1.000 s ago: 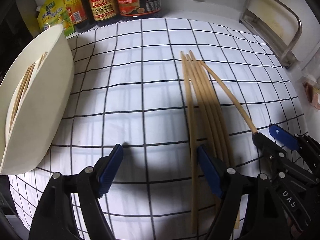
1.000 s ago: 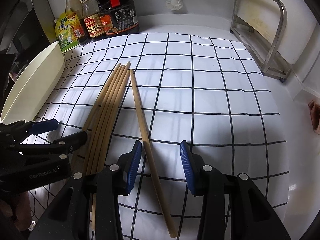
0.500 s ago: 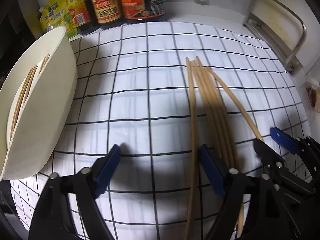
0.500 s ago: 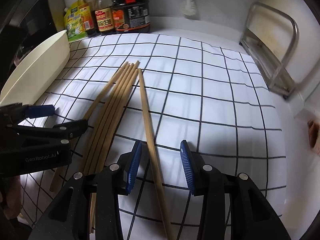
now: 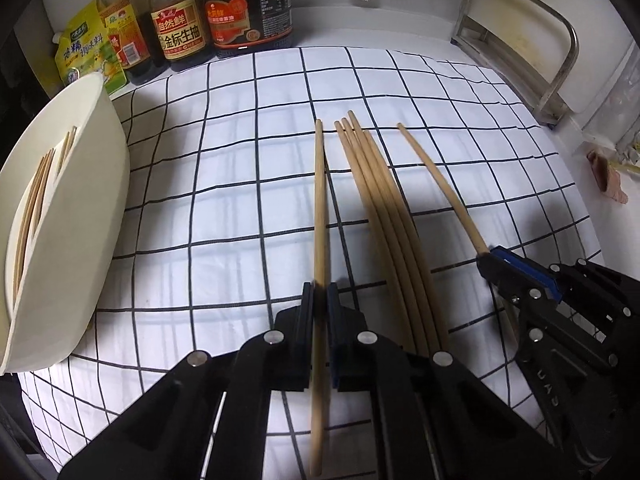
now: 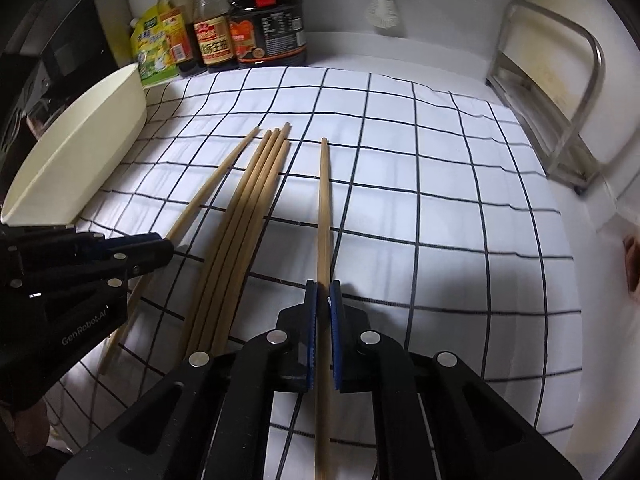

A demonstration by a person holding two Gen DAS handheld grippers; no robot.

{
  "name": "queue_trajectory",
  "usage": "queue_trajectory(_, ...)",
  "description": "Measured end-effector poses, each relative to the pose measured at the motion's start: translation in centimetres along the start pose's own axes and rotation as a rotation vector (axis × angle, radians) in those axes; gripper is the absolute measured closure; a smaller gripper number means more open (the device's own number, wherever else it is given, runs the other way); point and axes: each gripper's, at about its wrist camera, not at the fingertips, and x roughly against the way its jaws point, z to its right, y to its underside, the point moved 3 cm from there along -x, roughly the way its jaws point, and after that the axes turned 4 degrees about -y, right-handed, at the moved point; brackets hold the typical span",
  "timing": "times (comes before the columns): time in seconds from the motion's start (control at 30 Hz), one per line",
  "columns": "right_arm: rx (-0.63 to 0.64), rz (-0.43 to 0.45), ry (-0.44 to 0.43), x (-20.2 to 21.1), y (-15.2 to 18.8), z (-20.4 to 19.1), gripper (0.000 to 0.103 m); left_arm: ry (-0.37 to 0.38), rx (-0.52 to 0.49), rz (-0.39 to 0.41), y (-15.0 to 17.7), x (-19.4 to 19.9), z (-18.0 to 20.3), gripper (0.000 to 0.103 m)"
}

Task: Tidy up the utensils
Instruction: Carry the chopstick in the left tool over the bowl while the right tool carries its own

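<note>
I have one chopstick in each claw. My left claw [image 5: 320, 292] is clenched on the leftmost chopstick [image 5: 319, 216], which runs straight away from me over the checked cloth [image 5: 224, 168] on the counter, its near end sticking out behind the pads. My right claw [image 6: 323, 292] is clenched the same way on the rightmost chopstick [image 6: 324, 208], whose far tip points toward the back wall. Both sets of jaws have just been closing, and each now has its stick pinched between the blue pads.

Between the two held sticks lies a bundle of four chopsticks [image 5: 384, 208], side by side and touching, flat on the cloth; in the right wrist view that bundle [image 6: 256, 200] sits just left of my held stick.

Off to the left, a cream bowl [image 5: 80, 216] rests on the edge of the cloth with several chopsticks already lying inside it [image 5: 34, 200]. At the back stand sauce bottles [image 5: 180, 20] and a yellow-green pouch [image 5: 82, 52]. A metal rack [image 5: 532, 44] stands at the far right against the wall.
</note>
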Motion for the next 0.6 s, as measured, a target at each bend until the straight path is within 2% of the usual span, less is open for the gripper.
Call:
queue_trajectory(0.33,-0.065,0.075,-0.063,4.5,-3.6,-2.3,0.097,0.033,0.01,0.079,-2.1,5.3,-3.0,0.096)
queue_trajectory(0.5,-0.015,0.107,-0.099,5.3,-6.9,-6.4,0.097,0.023,0.042,0.134,-3.4,8.3,-6.9,0.096)
queue_trajectory(0.6,0.021,0.122,-0.145,4.9,-9.1,-10.1,0.097,-0.001,0.076,0.154,-3.9,9.6,-10.3,0.096)
